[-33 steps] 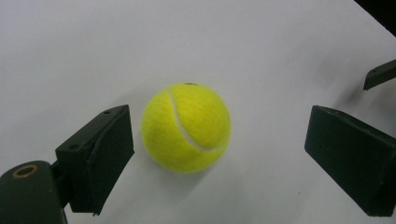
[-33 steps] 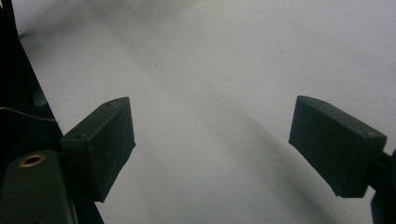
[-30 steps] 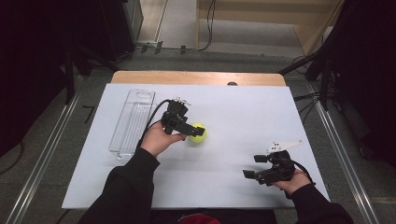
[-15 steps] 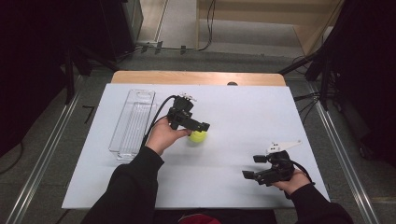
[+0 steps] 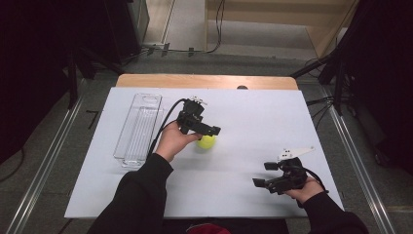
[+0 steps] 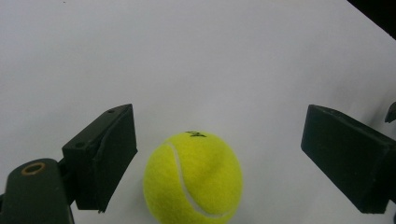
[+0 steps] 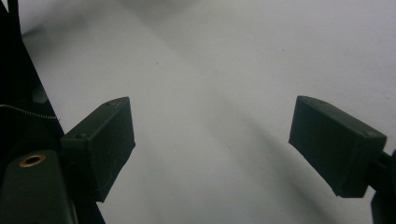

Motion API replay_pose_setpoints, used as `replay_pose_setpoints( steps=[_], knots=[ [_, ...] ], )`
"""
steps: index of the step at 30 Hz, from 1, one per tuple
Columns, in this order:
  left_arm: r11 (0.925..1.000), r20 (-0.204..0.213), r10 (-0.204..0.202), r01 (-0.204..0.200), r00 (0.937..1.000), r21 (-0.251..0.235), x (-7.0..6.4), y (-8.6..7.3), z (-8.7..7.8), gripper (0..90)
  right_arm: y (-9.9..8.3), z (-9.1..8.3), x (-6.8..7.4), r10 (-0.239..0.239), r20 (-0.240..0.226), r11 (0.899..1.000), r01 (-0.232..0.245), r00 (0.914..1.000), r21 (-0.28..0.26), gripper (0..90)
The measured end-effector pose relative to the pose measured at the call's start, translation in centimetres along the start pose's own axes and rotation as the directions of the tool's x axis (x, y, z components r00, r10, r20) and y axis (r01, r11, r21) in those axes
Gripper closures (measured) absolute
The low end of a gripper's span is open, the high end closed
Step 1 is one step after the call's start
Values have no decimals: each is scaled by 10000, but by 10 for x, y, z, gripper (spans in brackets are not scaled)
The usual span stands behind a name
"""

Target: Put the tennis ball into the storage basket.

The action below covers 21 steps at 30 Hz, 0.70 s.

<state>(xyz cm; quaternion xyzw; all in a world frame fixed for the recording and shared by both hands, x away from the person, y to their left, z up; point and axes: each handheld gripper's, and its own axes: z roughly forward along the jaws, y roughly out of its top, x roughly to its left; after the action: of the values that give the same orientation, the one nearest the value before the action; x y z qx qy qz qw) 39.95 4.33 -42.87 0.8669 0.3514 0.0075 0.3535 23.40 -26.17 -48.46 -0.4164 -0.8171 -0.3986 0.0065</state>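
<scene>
In the high view, the left gripper [image 5: 208, 132] hangs over a fuzzy yellow-green tennis ball [image 5: 206, 142] that rests on the white table sheet [image 5: 253, 117], near its middle. A long clear plastic tray [image 5: 138, 127] lies well apart to the left, empty as far as can be told. The right gripper [image 5: 267, 174] sits low near the table's front right corner, far from the ball.

In the left gripper view, the ball [image 6: 193, 178] lies between the two black jaws, which stand wide apart and touch nothing; the ball sits closer to the left-hand jaw, with a clear gap on the other side. It looks light and springy, with a felt nap that should give good friction, but being round it could roll or squirt out of a skewed pinch. The best hold is probably across its widest part, jaws centred on it.

In the right gripper view, the jaws are spread wide over bare white sheet [image 7: 224, 84], holding nothing.
</scene>
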Motion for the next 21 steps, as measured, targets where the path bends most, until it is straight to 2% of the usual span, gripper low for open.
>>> replay_pose_setpoints(
  steps=[16, 21],
  knots=[
    [9998, -162, 214, -214, 9996, 2, 0, -6, 4, 108, 0, 1, 1, -14, 14, 10000, 14, 10000, 50, 122],
    [9998, -126, -4, 1, 9999, -214, 3, -9, 5, 142, 0, 1, 1, 2, 13, 10000, -2, 10000, 44, 122]
  ],
)
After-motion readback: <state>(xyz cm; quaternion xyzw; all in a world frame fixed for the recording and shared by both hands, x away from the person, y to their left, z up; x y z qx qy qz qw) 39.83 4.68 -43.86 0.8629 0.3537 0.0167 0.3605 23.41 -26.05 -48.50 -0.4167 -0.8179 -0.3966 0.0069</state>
